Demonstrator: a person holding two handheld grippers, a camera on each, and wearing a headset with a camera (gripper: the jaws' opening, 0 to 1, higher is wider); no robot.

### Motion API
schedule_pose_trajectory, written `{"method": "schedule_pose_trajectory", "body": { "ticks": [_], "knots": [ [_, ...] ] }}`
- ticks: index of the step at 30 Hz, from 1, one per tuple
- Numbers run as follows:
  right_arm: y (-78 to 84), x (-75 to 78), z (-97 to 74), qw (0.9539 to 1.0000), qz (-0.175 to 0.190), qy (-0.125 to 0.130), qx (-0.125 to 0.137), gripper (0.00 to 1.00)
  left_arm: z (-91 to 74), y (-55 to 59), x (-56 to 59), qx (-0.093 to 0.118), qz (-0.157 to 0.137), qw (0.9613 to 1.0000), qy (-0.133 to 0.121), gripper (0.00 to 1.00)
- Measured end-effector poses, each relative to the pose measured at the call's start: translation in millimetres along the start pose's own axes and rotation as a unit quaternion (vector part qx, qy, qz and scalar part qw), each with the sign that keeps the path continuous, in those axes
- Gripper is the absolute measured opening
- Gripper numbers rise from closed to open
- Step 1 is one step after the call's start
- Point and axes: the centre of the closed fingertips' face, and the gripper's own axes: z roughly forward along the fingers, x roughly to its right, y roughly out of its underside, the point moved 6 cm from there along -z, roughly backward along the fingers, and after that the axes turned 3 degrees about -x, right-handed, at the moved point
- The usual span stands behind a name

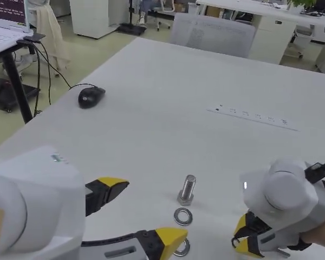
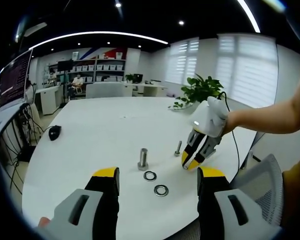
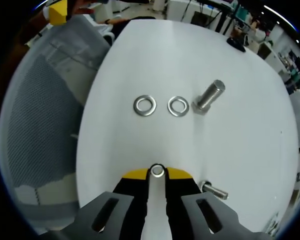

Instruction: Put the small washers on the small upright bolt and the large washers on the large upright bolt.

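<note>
**White office tabletop with two bolts, washers and two hand-held grippers**

White tabletop (image 1: 151,108) in an open office, with a black mouse (image 1: 91,96) far off to the left and a flat power strip (image 1: 254,116) further back. A mesh chair (image 3: 40,125) sits at the table's edge and a leafy plant (image 2: 197,90) at its far end.

Near the front edge, the large bolt (image 1: 187,190) stands upright. Two large washers (image 3: 178,106) lie flat in a row just beside it. In the head view, a jaw tip of the left gripper (image 1: 141,211) partly hides the nearer one. That gripper's jaws are spread wide, holding nothing.

The right gripper (image 3: 157,175) pinches a small washer (image 3: 153,171) at its jaw tips. The small bolt (image 2: 178,148) stands just beside those tips.
</note>
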Motion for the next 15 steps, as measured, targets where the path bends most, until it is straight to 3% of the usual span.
{"method": "schedule_pose_trajectory", "body": {
  "ticks": [8, 15],
  "knots": [
    [22.2, 7.0, -22.3, 0.999, 0.035, 0.026, 0.007, 0.12, 2.5, -0.2, 1.7, -0.003, 0.002, 1.0, 0.005, 0.62],
    [31.8, 19.7, -38.3, 0.9977, 0.048, 0.047, 0.004, 0.12, 3.7, -3.3, -0.6, 0.0, 0.004, 1.0, 0.005, 0.62]
  ]
}}
